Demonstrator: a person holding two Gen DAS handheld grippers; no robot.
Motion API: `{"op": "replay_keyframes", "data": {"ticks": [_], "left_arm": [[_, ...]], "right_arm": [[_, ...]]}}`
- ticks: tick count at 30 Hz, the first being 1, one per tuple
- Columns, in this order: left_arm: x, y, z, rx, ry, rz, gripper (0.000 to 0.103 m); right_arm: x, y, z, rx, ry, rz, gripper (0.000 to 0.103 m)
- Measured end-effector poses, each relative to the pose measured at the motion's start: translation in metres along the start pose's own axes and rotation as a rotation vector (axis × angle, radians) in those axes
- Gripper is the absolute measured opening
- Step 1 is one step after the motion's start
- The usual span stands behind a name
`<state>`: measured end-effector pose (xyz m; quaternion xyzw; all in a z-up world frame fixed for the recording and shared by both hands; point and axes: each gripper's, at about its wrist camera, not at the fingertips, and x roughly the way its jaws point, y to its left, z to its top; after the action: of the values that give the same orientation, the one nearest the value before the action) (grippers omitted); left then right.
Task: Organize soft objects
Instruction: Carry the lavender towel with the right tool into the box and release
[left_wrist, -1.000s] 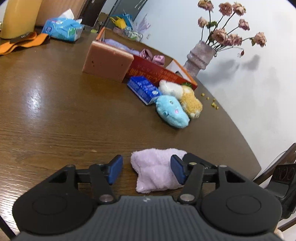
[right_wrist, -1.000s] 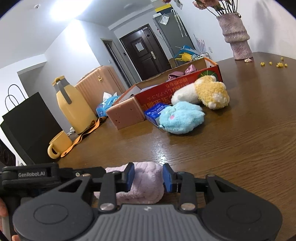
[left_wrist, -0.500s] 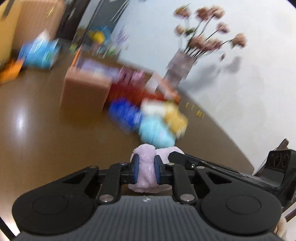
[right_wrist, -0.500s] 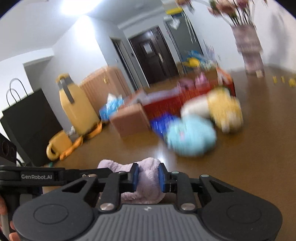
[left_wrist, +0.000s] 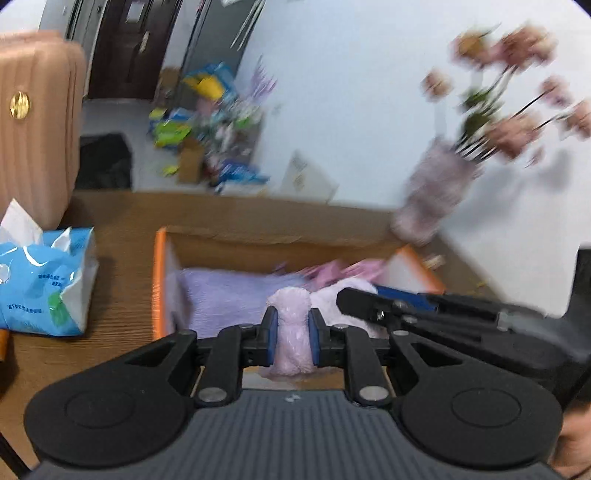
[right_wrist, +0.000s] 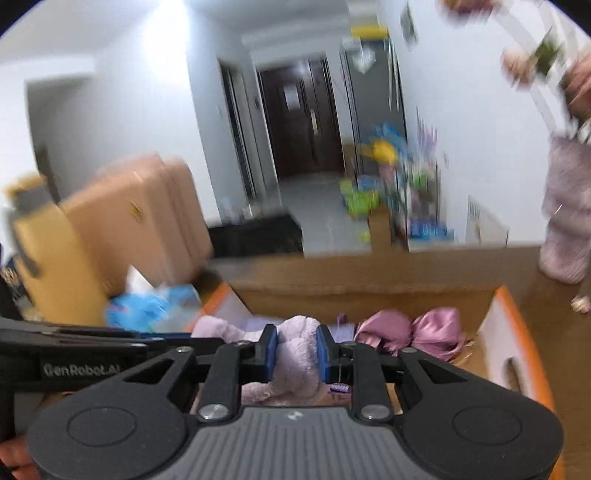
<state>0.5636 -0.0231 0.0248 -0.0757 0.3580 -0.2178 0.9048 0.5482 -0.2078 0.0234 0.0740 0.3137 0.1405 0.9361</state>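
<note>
Now clamped at both ends: left gripper (left_wrist: 291, 341) and right gripper (right_wrist: 294, 354) pinching the pale purple towel (left_wrist: 293, 332), carried just above the orange-edged box (left_wrist: 159, 280) ahead. Long axis stretched gripper to gripper. Could sag, snag the near rim, or slip out mid-swing.

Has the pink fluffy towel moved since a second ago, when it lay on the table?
Yes. The pink fluffy towel, pinched by both the left gripper and right gripper, has left the bare tabletop and now hangs over the open cardboard box.
</note>
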Motion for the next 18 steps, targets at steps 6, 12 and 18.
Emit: {"op": "replay_keyframes", "data": {"ticks": [6, 12, 18], "left_arm": [[0.026, 0.004, -0.012, 0.139, 0.04, 0.181, 0.03], [0.011, 0.014, -0.01, 0.085, 0.02, 0.18, 0.05], [-0.05, -0.008, -0.006, 0.115, -0.081, 0.206, 0.058]], "right_arm": [[0.063, -0.007, -0.005, 0.084, 0.197, 0.027, 0.026], [0.052, -0.01, -0.003, 0.092, 0.188, 0.019, 0.05], [-0.024, -0.026, 0.009, 0.049, 0.056, -0.026, 0.058]]}}
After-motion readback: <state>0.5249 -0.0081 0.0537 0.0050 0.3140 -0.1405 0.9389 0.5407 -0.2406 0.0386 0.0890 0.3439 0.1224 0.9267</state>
